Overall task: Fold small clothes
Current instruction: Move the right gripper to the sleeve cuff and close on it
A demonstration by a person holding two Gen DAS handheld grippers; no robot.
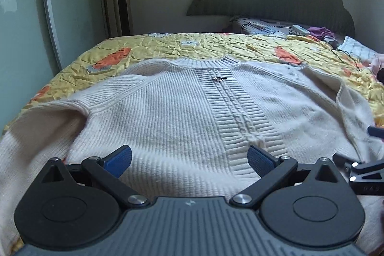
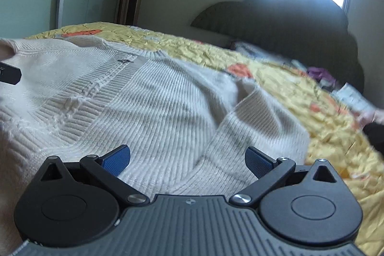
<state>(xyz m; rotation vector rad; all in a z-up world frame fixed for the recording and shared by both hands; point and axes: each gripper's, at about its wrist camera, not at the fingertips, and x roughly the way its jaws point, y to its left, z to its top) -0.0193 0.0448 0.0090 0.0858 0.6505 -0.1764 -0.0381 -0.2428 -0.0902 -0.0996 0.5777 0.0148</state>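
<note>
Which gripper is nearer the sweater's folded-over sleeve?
Right. The right gripper hovers open directly over the folded sleeve; the left gripper sits open by the centre placket.

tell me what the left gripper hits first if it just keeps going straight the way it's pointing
Most likely the cream knit sweater: the left gripper, jaws open, points low over its lower front beside the ribbed centre band. The gap to the knit is unclear.

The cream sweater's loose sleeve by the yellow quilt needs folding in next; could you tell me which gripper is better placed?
Right, probably. The right gripper is open directly over the sleeve, while the left gripper, also open, hovers at the sweater hem near the centre placket.
</note>
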